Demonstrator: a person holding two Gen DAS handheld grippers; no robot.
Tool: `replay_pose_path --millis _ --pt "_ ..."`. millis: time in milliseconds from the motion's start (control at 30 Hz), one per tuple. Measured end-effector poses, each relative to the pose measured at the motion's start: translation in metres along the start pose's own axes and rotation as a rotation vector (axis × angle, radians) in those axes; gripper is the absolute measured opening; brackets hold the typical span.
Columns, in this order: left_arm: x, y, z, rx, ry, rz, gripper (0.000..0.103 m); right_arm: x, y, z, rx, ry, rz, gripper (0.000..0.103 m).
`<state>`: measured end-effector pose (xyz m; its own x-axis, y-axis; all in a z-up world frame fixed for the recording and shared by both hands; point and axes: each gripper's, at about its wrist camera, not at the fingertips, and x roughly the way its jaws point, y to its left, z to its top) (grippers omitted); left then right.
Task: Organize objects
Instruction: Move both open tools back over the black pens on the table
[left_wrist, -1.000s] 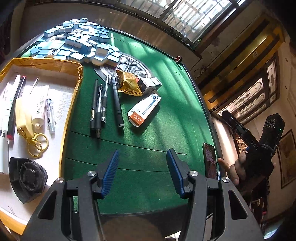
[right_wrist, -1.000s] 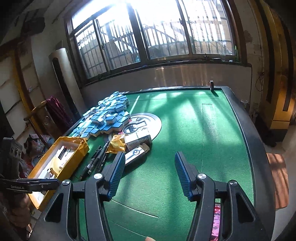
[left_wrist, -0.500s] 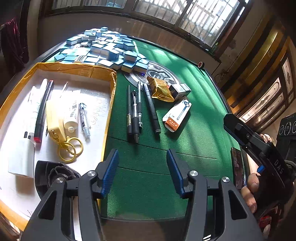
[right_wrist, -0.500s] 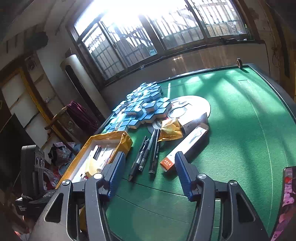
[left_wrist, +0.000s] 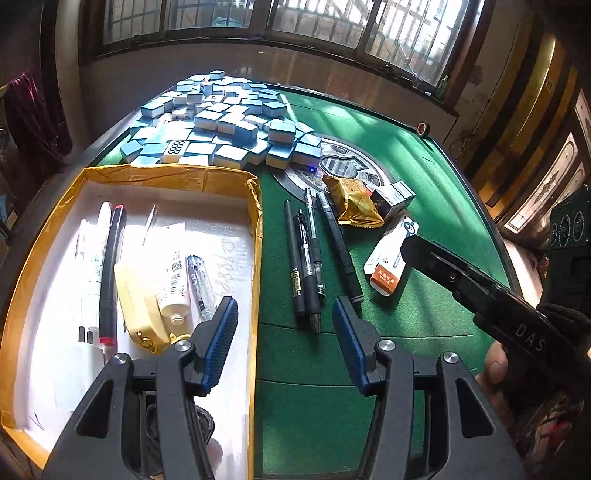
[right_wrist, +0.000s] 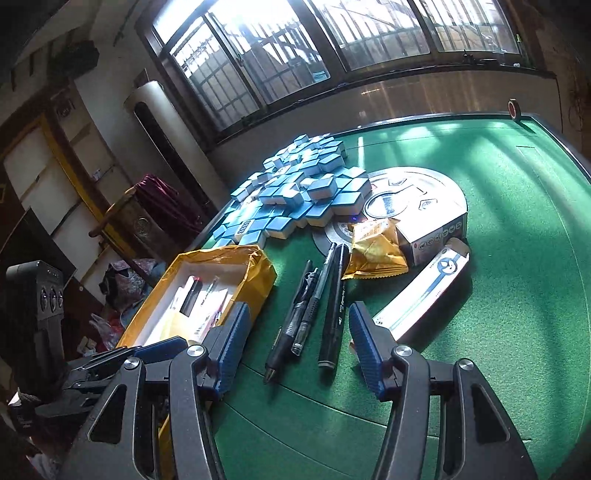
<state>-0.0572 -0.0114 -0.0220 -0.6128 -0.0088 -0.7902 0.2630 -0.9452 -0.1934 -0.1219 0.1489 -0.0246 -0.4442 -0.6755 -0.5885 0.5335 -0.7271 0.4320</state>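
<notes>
Pens (left_wrist: 314, 258) are the obvious next job. From the left wrist view, four of them lie loose on the green felt table (left_wrist: 424, 166), just right of the yellow-edged box (left_wrist: 255, 206) that already holds markers, a tube and a yellow case. The left gripper (left_wrist: 284, 339) hangs near the camera over the box's right wall with its jaws spread and nothing between them. The right gripper (left_wrist: 436, 262) comes in from the right, its tip over the orange-ended carton (left_wrist: 388, 258). Farther off sit a gold snack packet (left_wrist: 352, 201), a small box (left_wrist: 393, 197) and the heap of blue mahjong tiles (left_wrist: 221, 122).

From the right wrist view, the right gripper (right_wrist: 299, 343) is also wide open and empty. The pens (right_wrist: 314, 314) run lengthwise away from it, almost between the fingers, with the long carton (right_wrist: 421, 295) just right of them and the box (right_wrist: 236, 258) to the left.

My take: the step is a pick of one pen for the box. The pens lie close together, two of them touching, so I'd go for the rightmost one, which has a little gap, and close across the barrel near its middle so it doesn't tip. Roll the wrist so the pads cross the pen rather than run along it. Watch the carton beside it too.
</notes>
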Motion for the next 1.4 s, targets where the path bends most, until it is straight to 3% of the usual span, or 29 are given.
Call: replay_pose_path --millis 467,733,1033,1100,1267,1400 --pt "0.023 -0.010 0.016 -0.013 0.046 0.017 0.052 0.007 -0.022 -0.002 0.071 0.042 0.005 0.051" --pt "0.021 -0.009 0.004 -0.067 0.022 0.034 0.052 0.011 -0.029 -0.004 0.088 0.069 -0.025 0.051" --pt "-0.002 -0.027 0.007 -0.013 -0.031 0.092 0.052 0.013 -0.050 0.000 0.177 0.092 -0.039 0.051" --pt "-0.006 -0.036 0.008 0.014 -0.049 0.074 0.052 0.012 -0.056 0.000 0.200 0.093 -0.058 0.051" --pt "0.023 -0.063 0.011 0.102 0.008 0.030 0.052 0.005 -0.069 0.003 0.240 0.059 -0.141 0.051" --pt "0.054 -0.074 0.013 0.111 0.084 0.018 0.052 -0.001 -0.083 0.004 0.301 0.034 -0.195 0.050"
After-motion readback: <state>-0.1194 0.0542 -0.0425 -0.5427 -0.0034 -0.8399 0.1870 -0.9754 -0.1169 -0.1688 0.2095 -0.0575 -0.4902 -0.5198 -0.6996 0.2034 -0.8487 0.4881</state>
